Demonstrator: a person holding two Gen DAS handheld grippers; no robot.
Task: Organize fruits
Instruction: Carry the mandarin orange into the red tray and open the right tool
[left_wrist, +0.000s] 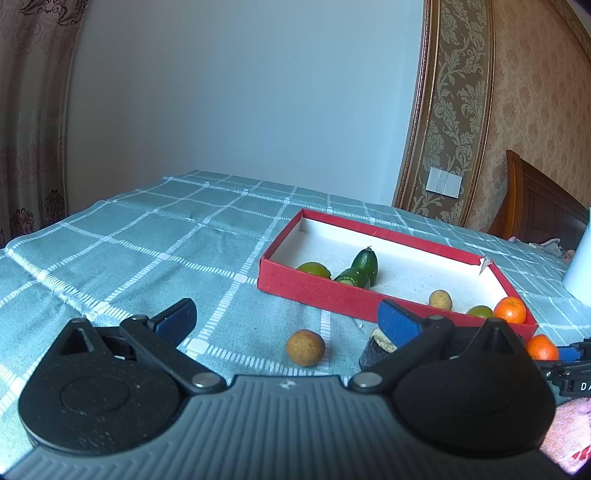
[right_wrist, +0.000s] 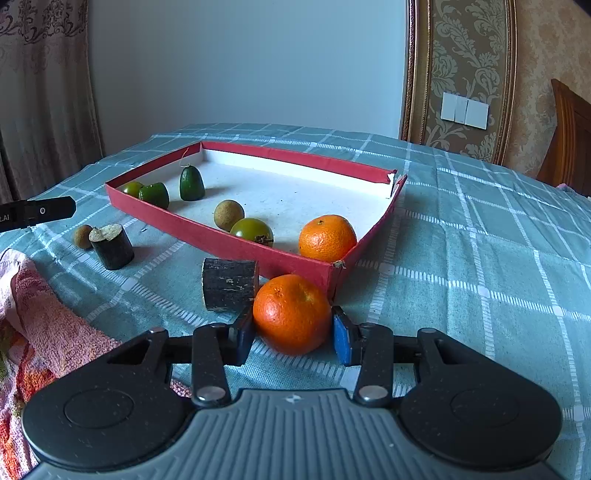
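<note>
Our right tongs stand apart around the orange, low in the frame beside the red box; left tongs apart, empty. Firm, round, likely rolls: we take its widest middle.

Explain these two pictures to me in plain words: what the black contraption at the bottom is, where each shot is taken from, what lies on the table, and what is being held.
Each picture comes from a camera fixed on a hand-held pair of tongs, looking forward along its two blue-padded fingers. A person holds one pair in each hand.

The left tongs are open and empty, with a small brown fruit on the checked tablecloth ahead of them.

The right tongs bracket an orange that sits on the cloth just outside the red box. I cannot tell whether they grip it yet.

The box holds another orange, green fruits and a brown one. Two dark stubby cylinders and a pink towel also lie outside.
</note>
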